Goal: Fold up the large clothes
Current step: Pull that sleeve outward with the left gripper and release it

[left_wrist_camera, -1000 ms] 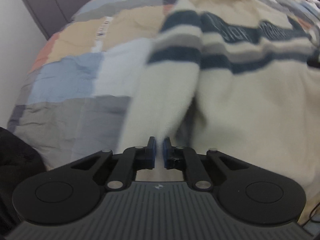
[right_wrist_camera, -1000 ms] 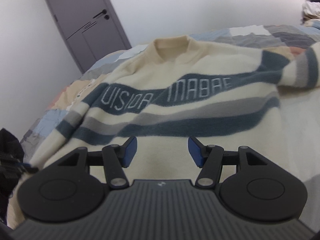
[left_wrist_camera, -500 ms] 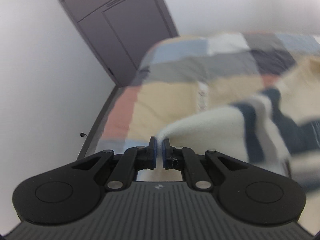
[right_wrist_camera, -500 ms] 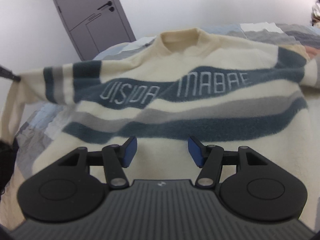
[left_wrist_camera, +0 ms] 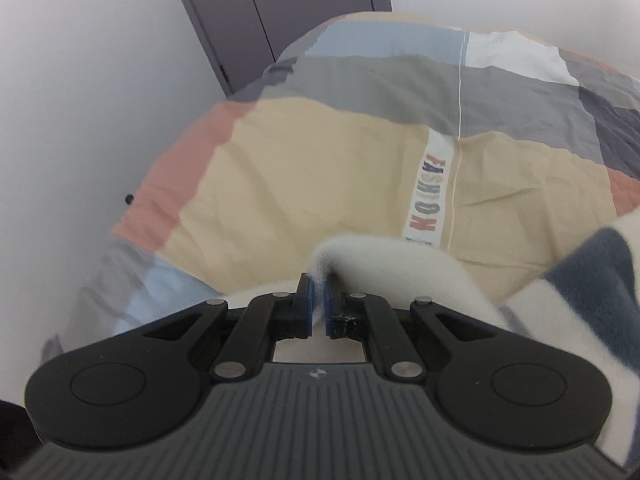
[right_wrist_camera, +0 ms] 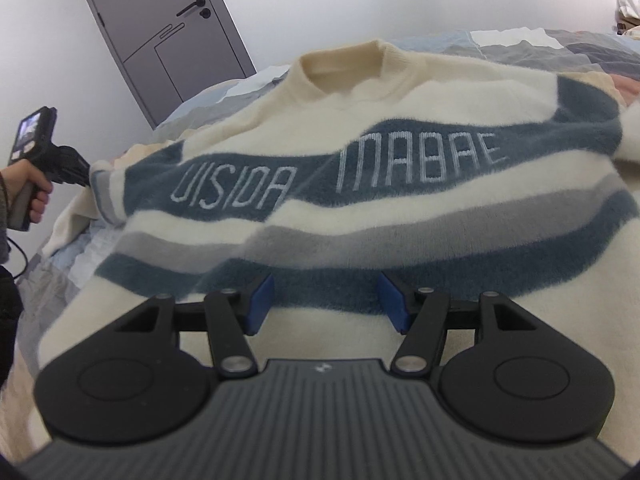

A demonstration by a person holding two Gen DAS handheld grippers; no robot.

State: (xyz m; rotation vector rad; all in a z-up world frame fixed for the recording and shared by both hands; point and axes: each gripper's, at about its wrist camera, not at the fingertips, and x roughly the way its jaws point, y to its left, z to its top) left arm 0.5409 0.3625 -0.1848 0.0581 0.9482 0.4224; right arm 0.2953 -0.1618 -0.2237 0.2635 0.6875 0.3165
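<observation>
A cream sweater point(right_wrist_camera: 360, 208) with blue and grey stripes and white lettering lies front-up on the bed, collar at the far side. My left gripper point(left_wrist_camera: 318, 300) is shut on the cream sleeve point(left_wrist_camera: 384, 260) and holds it out over the bed's left side; it also shows in the right wrist view point(right_wrist_camera: 82, 178) at the far left, gripping the sleeve end. My right gripper point(right_wrist_camera: 326, 298) is open and empty, just above the sweater's lower body.
The bed has a patchwork cover point(left_wrist_camera: 320, 160) of beige, grey, pink and blue. A grey door point(right_wrist_camera: 160, 36) stands behind the bed's left corner. White walls lie to the left. A pile of clothes point(right_wrist_camera: 628, 12) sits far right.
My left gripper has lifted the sleeve and carried it out to the left, stretching it away from the sweater body. My right gripper has stayed open and moved slightly closer to the sweater.
</observation>
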